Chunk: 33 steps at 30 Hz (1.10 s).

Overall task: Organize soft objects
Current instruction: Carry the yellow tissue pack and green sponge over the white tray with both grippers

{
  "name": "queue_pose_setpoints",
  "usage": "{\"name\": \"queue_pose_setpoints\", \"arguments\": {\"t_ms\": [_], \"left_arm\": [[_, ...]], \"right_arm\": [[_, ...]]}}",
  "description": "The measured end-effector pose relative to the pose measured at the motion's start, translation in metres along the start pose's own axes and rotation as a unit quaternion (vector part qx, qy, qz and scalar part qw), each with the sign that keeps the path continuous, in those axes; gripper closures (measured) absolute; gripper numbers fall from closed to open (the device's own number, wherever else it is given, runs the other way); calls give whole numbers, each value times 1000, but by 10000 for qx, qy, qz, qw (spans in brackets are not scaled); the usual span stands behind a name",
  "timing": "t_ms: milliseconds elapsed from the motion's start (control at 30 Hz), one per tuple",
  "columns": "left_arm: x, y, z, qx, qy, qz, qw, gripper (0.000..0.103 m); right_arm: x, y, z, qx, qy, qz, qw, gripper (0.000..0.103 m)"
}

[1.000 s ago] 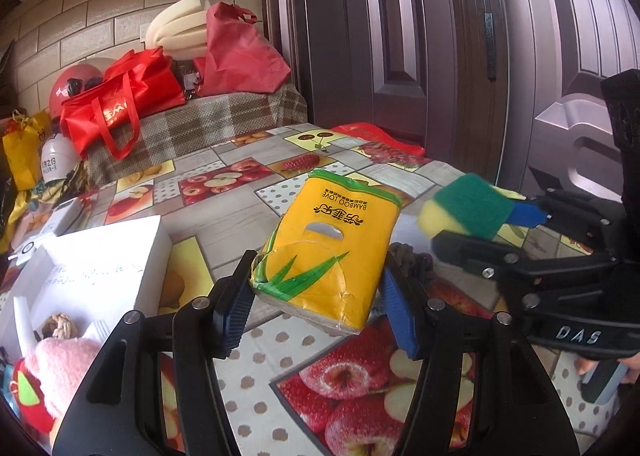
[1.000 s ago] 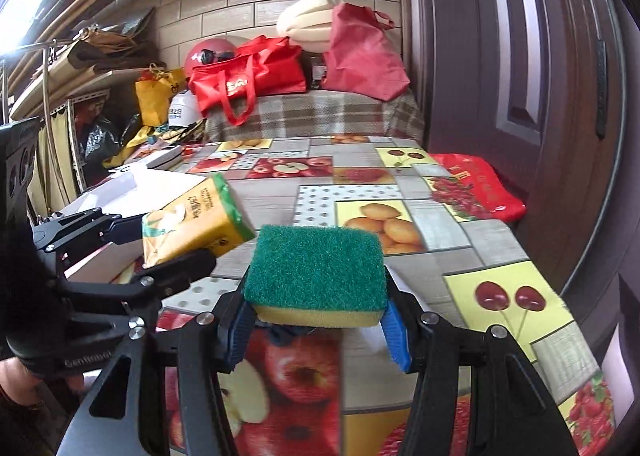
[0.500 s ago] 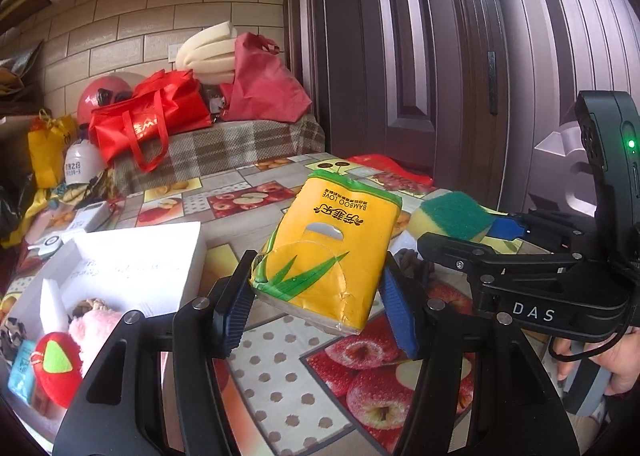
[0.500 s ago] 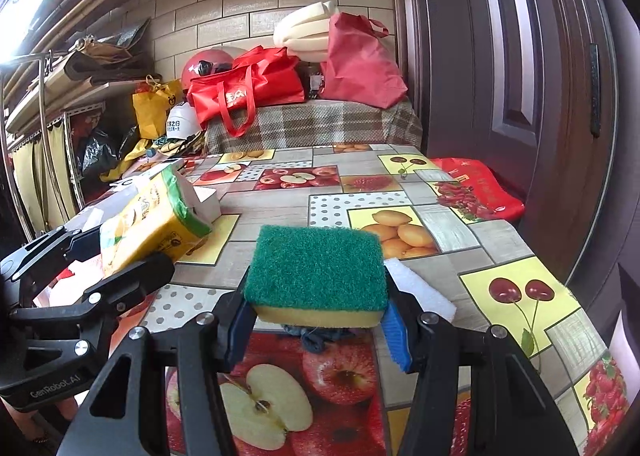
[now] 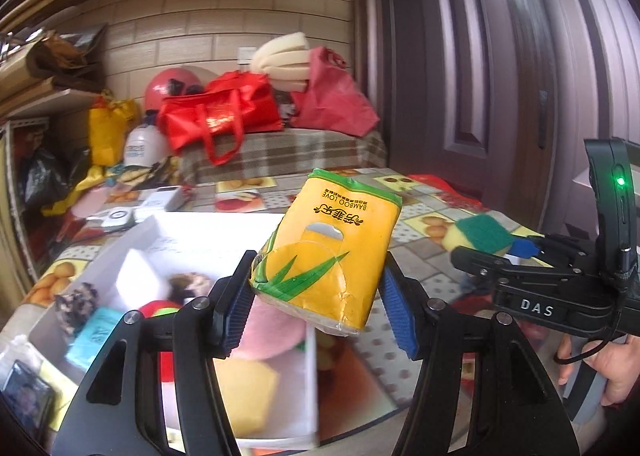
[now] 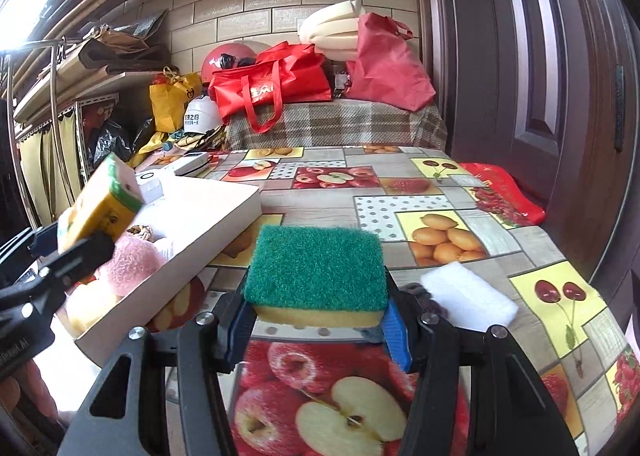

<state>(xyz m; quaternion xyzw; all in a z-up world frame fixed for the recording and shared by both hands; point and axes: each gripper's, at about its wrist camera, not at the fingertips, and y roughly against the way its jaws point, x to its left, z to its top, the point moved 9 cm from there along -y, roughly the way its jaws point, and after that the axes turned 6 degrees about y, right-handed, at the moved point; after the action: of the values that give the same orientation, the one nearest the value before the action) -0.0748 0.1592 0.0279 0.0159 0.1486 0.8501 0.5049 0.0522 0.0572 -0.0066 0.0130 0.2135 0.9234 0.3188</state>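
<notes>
The yellow tissue pack [image 5: 328, 252] sits tilted between the clenched blue pads of the left gripper [image 5: 320, 308], held in the air above the near end of the white box [image 5: 224, 228]. To its right the right gripper [image 6: 316, 326], pointing slightly downward, clamps a green-topped sponge [image 6: 316, 268] above the fruit-print tablecloth [image 6: 440, 192] — a white foam block [image 6: 466, 296] lies just beside it. Inside the box lie a pink plush toy [image 6: 132, 264], a light-blue packet [image 5: 94, 336], a white block [image 5: 138, 282] and a small dark-and-pale fuzzy thing [image 5: 76, 304].

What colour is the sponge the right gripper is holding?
The sponge has a green scrub top over a yellow base, clearest in the right wrist view.
</notes>
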Motion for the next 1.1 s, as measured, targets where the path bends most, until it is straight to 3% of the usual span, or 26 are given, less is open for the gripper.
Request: {"name": "queue_pose_setpoints", "arguments": {"t_ms": [233, 500, 867, 1100], "left_arm": [[61, 14, 1, -59, 238, 513, 9984, 44], [129, 22, -2, -25, 1008, 929, 9906, 44], [154, 4, 0, 111, 1128, 1123, 9872, 43], [146, 2, 0, 142, 1018, 1063, 9890, 43]], "right_arm": [[31, -1, 7, -186, 238, 232, 9993, 47], [70, 2, 12, -342, 481, 764, 9953, 47], [143, 4, 16, -454, 1214, 1373, 9820, 47], [161, -26, 16, -25, 1291, 1497, 9803, 47]]}}
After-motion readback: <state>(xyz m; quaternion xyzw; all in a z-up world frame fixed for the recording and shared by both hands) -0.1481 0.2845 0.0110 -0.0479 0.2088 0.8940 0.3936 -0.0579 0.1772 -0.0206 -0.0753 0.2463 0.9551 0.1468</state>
